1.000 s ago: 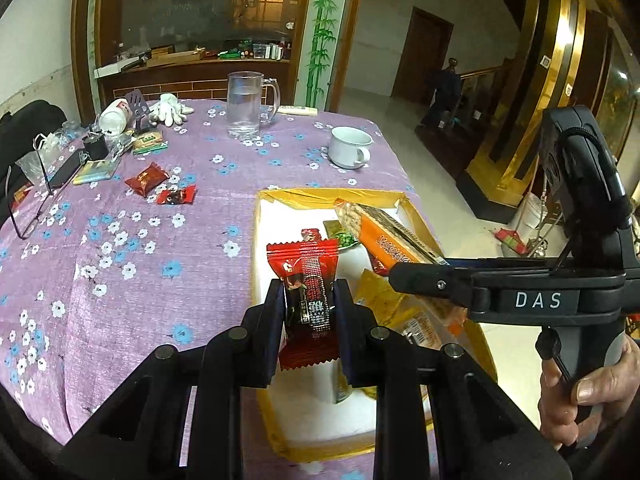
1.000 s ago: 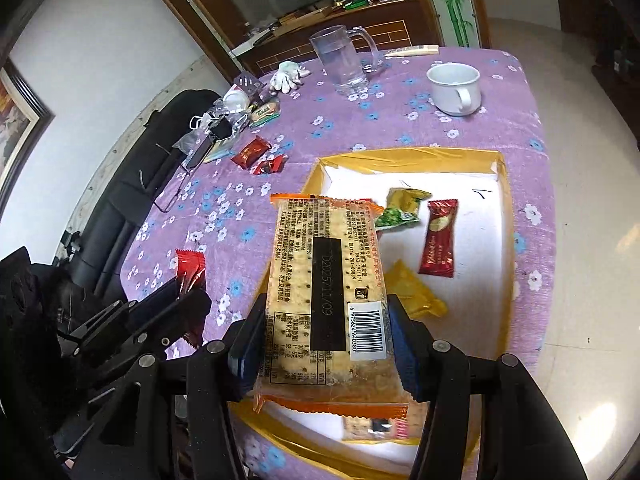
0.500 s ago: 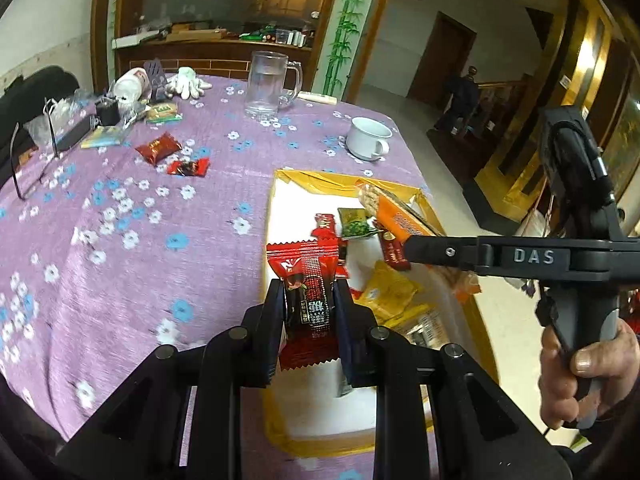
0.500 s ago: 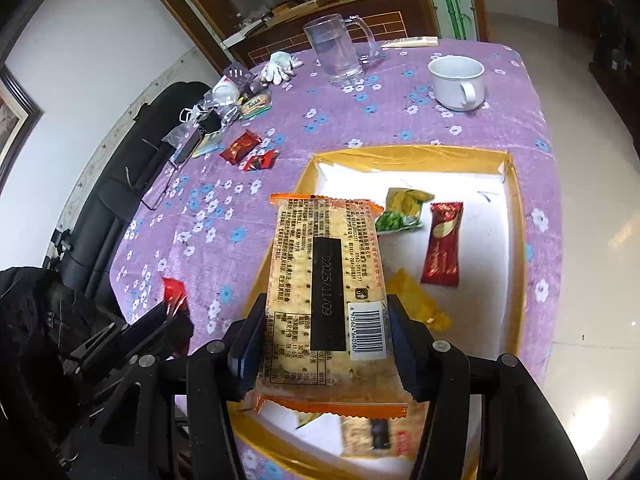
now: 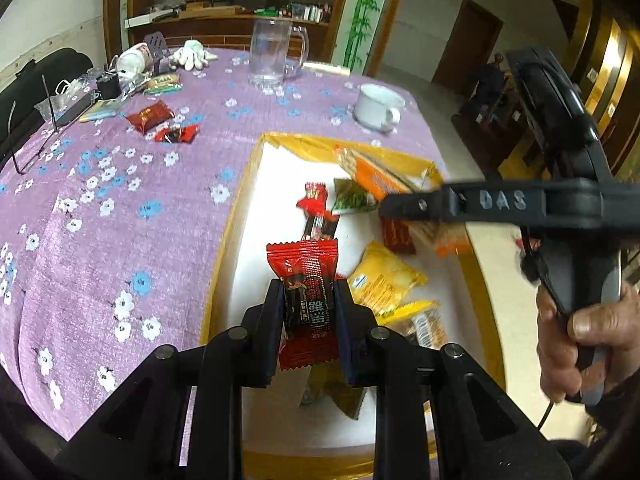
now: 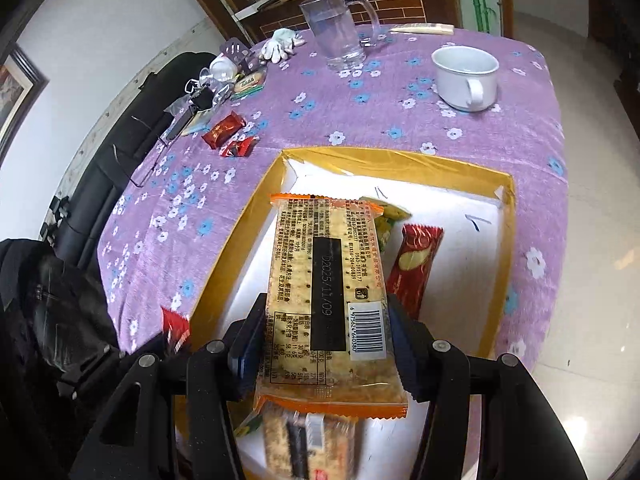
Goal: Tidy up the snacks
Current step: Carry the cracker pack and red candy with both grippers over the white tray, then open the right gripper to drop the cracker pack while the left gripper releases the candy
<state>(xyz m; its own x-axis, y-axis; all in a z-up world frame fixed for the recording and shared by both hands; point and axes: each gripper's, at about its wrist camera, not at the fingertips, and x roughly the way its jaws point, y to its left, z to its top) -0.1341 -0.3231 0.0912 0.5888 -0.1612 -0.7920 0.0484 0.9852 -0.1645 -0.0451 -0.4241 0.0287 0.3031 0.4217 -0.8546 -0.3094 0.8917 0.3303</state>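
Note:
My left gripper (image 5: pixel 308 312) is shut on a red snack packet (image 5: pixel 306 280) and holds it above the near left part of the yellow-rimmed box (image 5: pixel 232 224). My right gripper (image 6: pixel 326 344) is shut on an orange cracker pack (image 6: pixel 326 280) above the same box (image 6: pixel 400 158); it also shows in the left wrist view (image 5: pixel 420 204). In the box lie a green packet (image 5: pixel 352 200), a yellow packet (image 5: pixel 384 280), a dark red bar (image 6: pixel 416 264) and another cracker pack (image 6: pixel 308 440).
On the purple flowered tablecloth (image 5: pixel 120 200) lie two red snacks (image 5: pixel 150 116) (image 5: pixel 178 134), a white mug (image 6: pixel 466 76), a glass pitcher (image 6: pixel 340 36), white gloves (image 6: pixel 280 42) and clutter at the far left. A black chair (image 6: pixel 132 128) stands beside the table.
Both grippers have moved forward over the box with their packets still held. The cracker pack now sits lower over the box's middle.

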